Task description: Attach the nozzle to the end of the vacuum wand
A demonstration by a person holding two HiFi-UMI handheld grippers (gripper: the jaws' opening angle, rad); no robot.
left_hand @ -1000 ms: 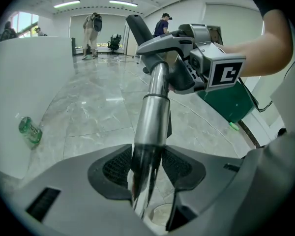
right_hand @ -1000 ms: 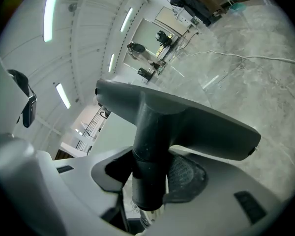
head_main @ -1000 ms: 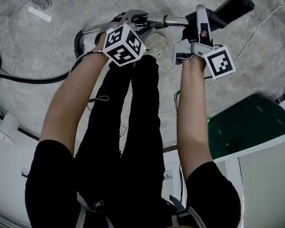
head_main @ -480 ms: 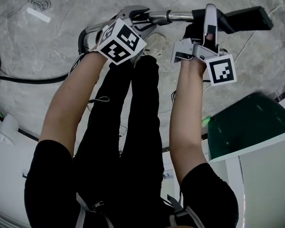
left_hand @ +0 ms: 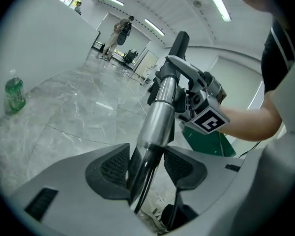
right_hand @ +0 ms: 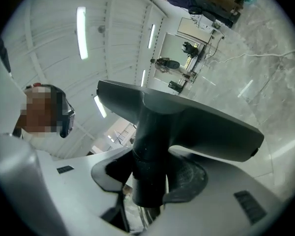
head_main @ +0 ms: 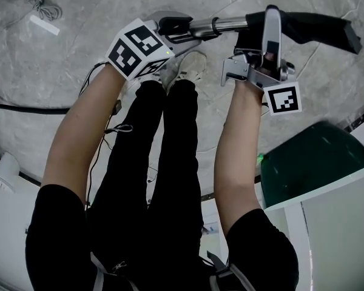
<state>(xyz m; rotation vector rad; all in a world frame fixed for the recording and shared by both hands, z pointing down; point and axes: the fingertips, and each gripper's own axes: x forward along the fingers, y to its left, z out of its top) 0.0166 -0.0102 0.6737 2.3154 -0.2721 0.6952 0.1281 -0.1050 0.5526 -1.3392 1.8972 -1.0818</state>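
The right gripper [right_hand: 150,173] is clenched on the black neck of the floor nozzle [right_hand: 187,127], at the far end of the metal vacuum wand [left_hand: 160,112]. The left gripper [left_hand: 146,168] has just been opening — the wand lies released between its pads. The joint is hidden behind the right gripper — seated or not, I cannot tell.

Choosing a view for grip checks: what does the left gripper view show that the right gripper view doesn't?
Only the left gripper view: the metal wand running between the left gripper jaws, which have just been opening and show a gap beside it, and a green bottle on the floor. Only the right gripper view: the right gripper jaws shut on the neck of the black nozzle, whose wide head fills the frame. Both: the nozzle, the marble floor and distant people.
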